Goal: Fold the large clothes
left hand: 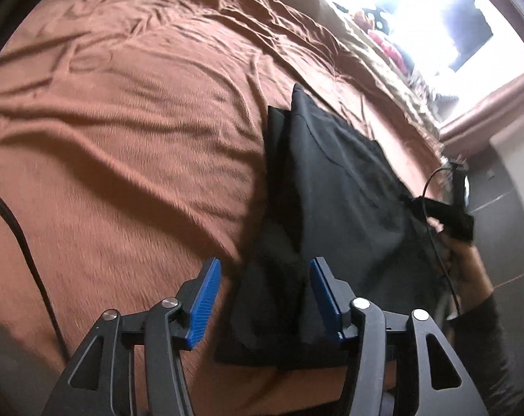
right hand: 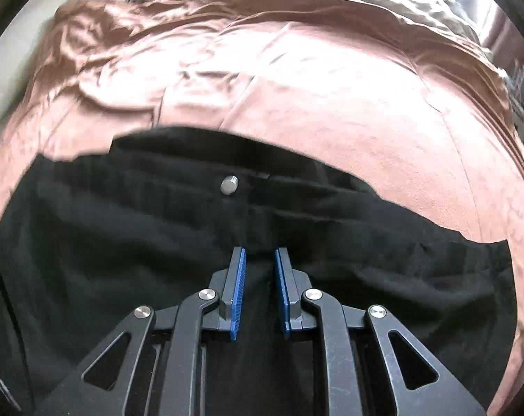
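On rumpled brown velvety bedspread [left hand: 123, 138]: black trousers [left hand: 331, 190], metal button [right hand: 229, 184]. Left gripper [left hand: 265, 298] jaws apart, unloaded; right gripper [right hand: 260, 291] narrow, pinching trouser cloth.

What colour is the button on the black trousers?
Silver, a plain metal button at the waistband of the black trousers, clearest in the right wrist view.

A wide stretch of rumpled brown bedspread [left hand: 130, 131] lies bare to the left of the black trousers [left hand: 331, 187], open for passing. On its near left edge runs a black cable [left hand: 26, 246]. Along the far side, heaped bedding [left hand: 376, 69] borders the trousers' other side.
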Demonstrator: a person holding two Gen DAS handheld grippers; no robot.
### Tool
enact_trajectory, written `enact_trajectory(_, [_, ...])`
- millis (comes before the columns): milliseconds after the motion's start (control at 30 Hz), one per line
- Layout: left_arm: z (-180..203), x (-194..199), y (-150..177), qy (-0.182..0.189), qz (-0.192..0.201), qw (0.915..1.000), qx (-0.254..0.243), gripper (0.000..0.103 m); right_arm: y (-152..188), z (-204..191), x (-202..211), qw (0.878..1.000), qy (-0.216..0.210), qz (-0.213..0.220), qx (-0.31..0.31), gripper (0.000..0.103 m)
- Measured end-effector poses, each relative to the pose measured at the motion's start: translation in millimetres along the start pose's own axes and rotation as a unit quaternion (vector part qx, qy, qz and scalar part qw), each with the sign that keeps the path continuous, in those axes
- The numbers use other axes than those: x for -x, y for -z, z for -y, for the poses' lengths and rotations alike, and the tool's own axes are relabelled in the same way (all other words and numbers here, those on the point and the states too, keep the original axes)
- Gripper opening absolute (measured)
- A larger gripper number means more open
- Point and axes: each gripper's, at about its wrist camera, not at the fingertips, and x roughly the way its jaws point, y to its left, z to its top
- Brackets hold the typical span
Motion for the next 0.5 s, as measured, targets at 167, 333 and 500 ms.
enact_trajectory(167, [-10, 12, 12, 0.029, 0.007, 0.9984, 0.048, 0.067, 28, -7, 31, 0.999, -0.035, 0.013, 0.006, 0.014])
enact_trajectory(333, [-15, 12, 24, 0.063, -0.005, 0.9941, 0.088, 0.067, 65, -10, 63, 0.997, -0.068, 0.015, 0.017, 0.014])
enact_trajectory(500, [-21, 15, 35, 0.059, 0.002, 0.9924, 0.108, 0.069, 103, -9, 78, 0.994, -0.108, 0.008, 0.008, 0.014])
